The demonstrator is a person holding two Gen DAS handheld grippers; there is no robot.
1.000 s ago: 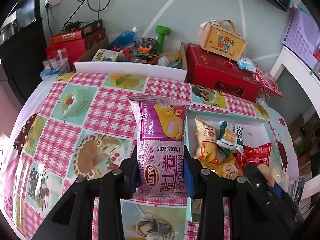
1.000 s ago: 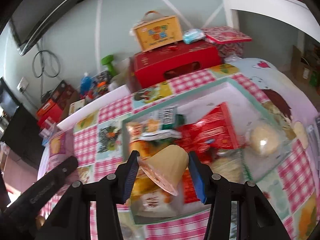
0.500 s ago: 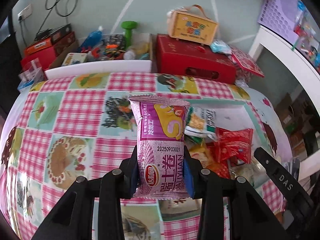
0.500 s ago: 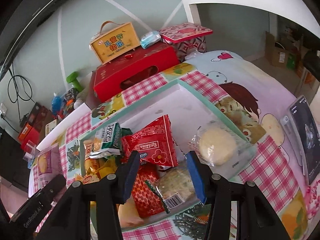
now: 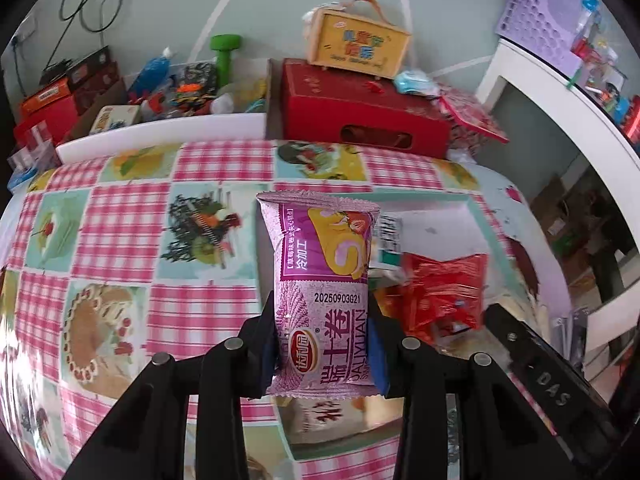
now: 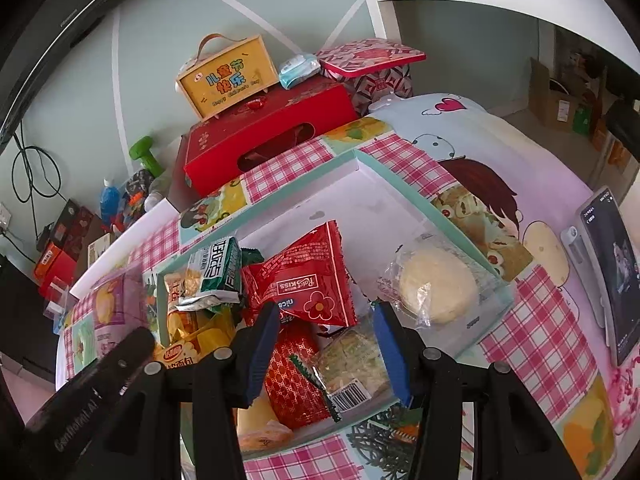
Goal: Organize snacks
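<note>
My left gripper (image 5: 322, 344) has its jaws clamped on the lower half of a purple packet (image 5: 322, 292), a Swiss-roll snack held upright with its printed face toward the camera and its top seam free. The packet hangs above the near left corner of the tray (image 5: 424, 199), a shallow white box with a mint rim lying on the checked tabletop (image 5: 120, 232). My right gripper (image 6: 326, 350) holds nothing; its jaws stand apart over the near end of the tray, with the blue pads (image 6: 390, 350) framing the snacks below. Directly under them lie a red patterned packet (image 6: 294, 384) and a clear wrapper of pale green cake (image 6: 352, 364) with a barcode label. Just beyond, a red Kiss packet (image 6: 308, 280) rests across the middle of the tray, overlapping a green-and-white packet (image 6: 220, 270) and yellow packets (image 6: 188, 312) at the tray's left side. A round pale bun (image 6: 436, 284) in clear film sits against the right rim. The far end of the tray floor is bare white. From the right wrist view, the purple packet appears at the left, outside the tray rim, above the black body of the left gripper. Beyond the tabletop stand a red box (image 6: 268, 136) carrying a yellow case (image 6: 228, 76), and a phone (image 6: 610, 264) lies at the right edge.
</note>
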